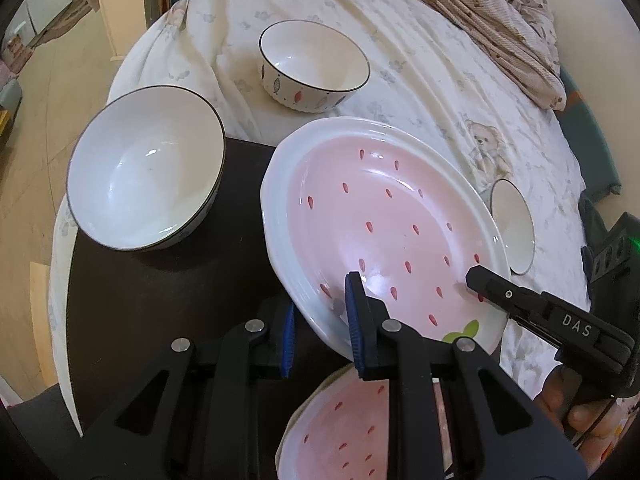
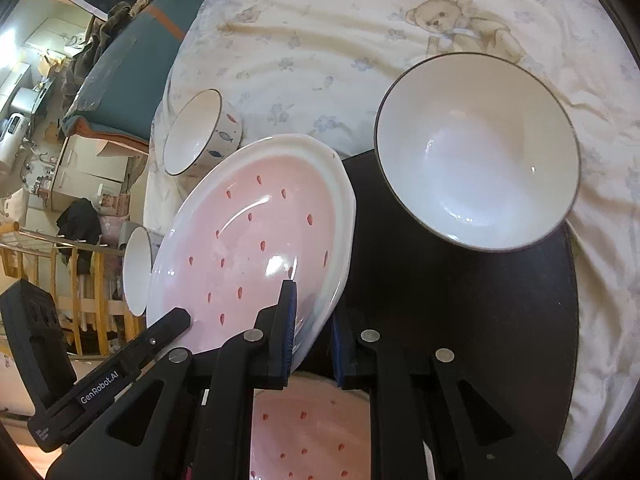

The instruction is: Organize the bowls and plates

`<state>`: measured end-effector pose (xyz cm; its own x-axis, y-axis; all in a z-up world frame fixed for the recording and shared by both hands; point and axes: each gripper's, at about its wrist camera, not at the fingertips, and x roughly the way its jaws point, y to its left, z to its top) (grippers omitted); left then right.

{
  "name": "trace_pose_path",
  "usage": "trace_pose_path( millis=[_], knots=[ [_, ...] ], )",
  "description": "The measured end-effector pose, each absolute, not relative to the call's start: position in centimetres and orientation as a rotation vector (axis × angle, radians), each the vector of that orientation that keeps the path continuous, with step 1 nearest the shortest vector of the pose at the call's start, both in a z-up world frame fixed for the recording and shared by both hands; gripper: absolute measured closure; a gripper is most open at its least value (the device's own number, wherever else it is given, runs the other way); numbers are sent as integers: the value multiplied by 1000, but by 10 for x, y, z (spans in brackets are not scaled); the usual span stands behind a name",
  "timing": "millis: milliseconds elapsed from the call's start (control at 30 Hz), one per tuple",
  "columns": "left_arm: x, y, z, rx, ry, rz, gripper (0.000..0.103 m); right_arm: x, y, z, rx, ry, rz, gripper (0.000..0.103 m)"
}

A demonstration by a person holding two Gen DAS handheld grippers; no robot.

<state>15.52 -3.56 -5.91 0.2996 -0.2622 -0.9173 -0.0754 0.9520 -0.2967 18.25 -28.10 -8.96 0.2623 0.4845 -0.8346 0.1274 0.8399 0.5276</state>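
Note:
A pink strawberry-pattern plate is held tilted in the air by both grippers. My left gripper is shut on its near rim; my right gripper is shut on the opposite rim and shows in the left wrist view. A second pink plate lies flat below, on the black tray. A large white bowl sits on the tray's far part.
The tray rests on a bed with a teddy-bear sheet. A small patterned bowl and another stand on the sheet; in the right wrist view two small bowls show. A rumpled blanket lies at the back.

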Motion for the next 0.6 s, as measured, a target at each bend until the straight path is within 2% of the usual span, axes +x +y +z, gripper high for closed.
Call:
trace_pose_path(
  millis=[600],
  knots=[
    [84,-53,-34,-209,1293,-280,84,104,-290,-56,522,1269,270,85]
  ],
)
